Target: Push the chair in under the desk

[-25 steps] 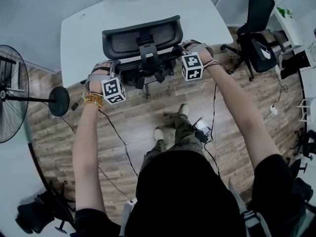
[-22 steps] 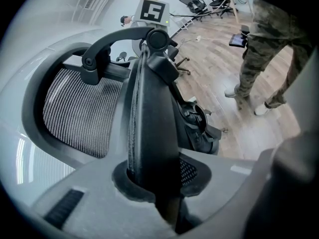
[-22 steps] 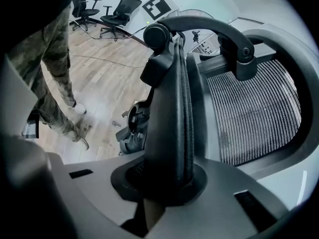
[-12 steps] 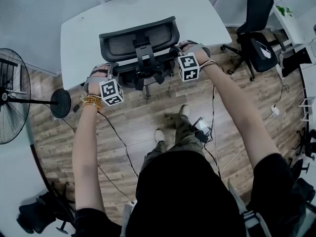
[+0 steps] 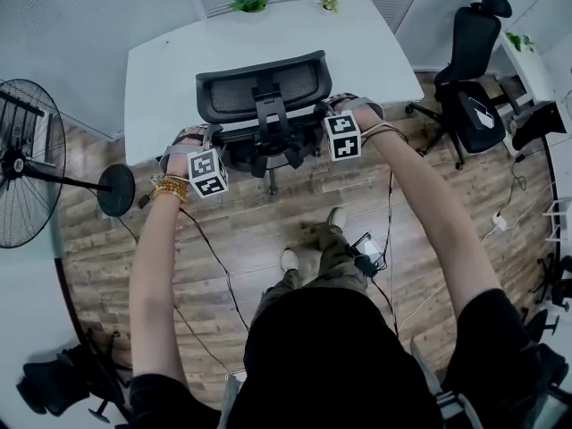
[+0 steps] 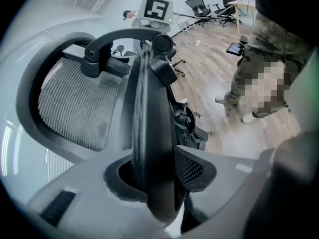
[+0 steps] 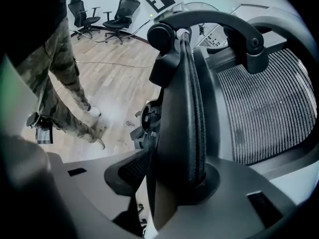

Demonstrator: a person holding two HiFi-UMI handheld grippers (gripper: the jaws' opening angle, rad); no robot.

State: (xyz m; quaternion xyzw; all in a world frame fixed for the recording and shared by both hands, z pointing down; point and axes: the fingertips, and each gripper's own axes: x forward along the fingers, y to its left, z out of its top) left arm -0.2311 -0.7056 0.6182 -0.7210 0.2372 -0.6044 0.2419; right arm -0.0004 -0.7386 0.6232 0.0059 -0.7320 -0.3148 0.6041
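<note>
Head view looks down on a person (image 5: 331, 356) standing on the wood floor (image 5: 268, 222) at the near side of the white tabletop (image 5: 161, 61), both arms stretched out to the black mesh chair (image 5: 259, 83). That chair sits square to the tabletop's near edge, its backrest upright and overlapping that edge as seen from above, its base just short of the tabletop. The left tool (image 5: 204, 141) is at the backrest's left rim and the right tool (image 5: 332, 113) at its right rim.

Left gripper view has the backrest's rim standing between the 2 jaws. They have just been opening, and a dark gap shows beside the rim, so the hold is slack rather than clamped. Right gripper view tells the same: the padded rim runs up between the jaws, which have just been opening and sit loosely around it.

A pedestal fan (image 5: 27, 164) stands left of the tabletop, and a 2nd black chair (image 5: 474, 70) stands to the tabletop's right.
</note>
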